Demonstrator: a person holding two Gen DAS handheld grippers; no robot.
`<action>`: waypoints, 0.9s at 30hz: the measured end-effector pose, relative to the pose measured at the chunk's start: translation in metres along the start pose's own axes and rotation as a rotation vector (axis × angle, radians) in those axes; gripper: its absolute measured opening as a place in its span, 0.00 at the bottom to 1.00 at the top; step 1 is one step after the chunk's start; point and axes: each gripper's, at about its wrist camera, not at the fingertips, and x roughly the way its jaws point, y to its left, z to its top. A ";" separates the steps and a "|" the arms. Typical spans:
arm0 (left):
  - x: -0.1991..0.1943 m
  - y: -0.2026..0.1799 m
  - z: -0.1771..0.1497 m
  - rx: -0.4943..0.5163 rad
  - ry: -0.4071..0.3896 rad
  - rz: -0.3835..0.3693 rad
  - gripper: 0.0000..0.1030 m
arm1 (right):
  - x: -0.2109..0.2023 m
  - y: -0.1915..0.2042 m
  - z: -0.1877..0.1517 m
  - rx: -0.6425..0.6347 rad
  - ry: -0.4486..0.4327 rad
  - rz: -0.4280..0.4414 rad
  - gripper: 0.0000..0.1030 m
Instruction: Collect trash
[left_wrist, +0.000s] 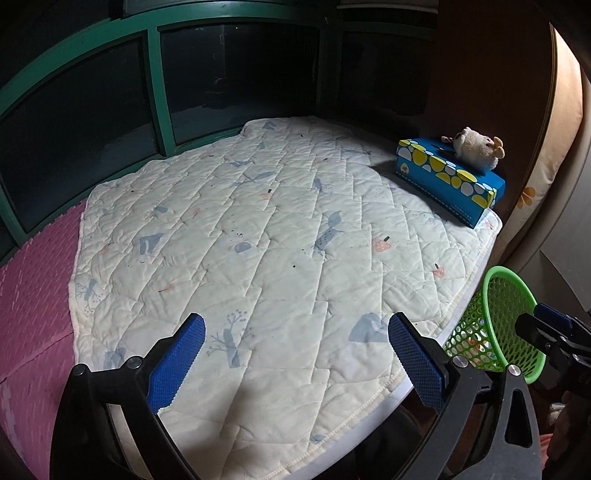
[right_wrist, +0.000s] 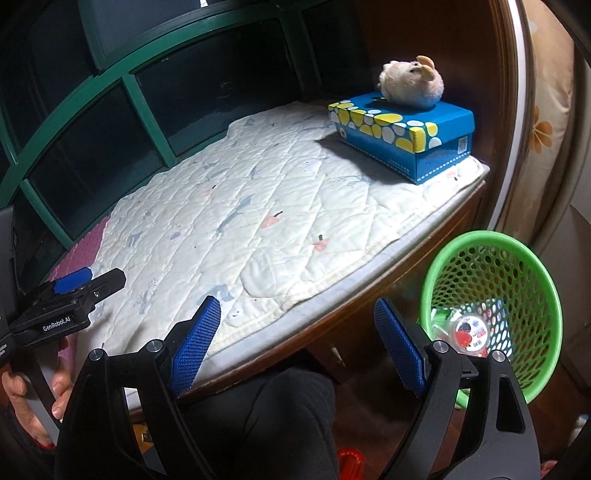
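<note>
Both grippers' fingers (right_wrist: 199, 343) wide, empty | trash (right_wrist: 469, 330) in green basket (right_wrist: 546, 291), right of them

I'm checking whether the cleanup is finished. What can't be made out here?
- Green basket: the right wrist view shows wrappers inside, but their print is too small to read; the right gripper covers its near rim.
- Floor below the quilt: dark, blocked by the ledge.
- Tissue box: far side hidden.

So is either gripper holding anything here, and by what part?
Nothing is held. The left gripper and the right gripper both stand open and empty above the quilted pad.
</note>
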 end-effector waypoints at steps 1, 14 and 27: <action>-0.002 0.001 0.000 -0.001 -0.007 0.012 0.93 | -0.001 0.002 0.000 -0.001 -0.004 0.000 0.84; -0.019 0.002 -0.005 -0.003 -0.054 0.079 0.93 | -0.017 0.015 -0.002 -0.016 -0.056 -0.012 0.87; -0.033 0.003 -0.013 -0.003 -0.072 0.111 0.93 | -0.028 0.025 -0.004 -0.044 -0.088 -0.023 0.87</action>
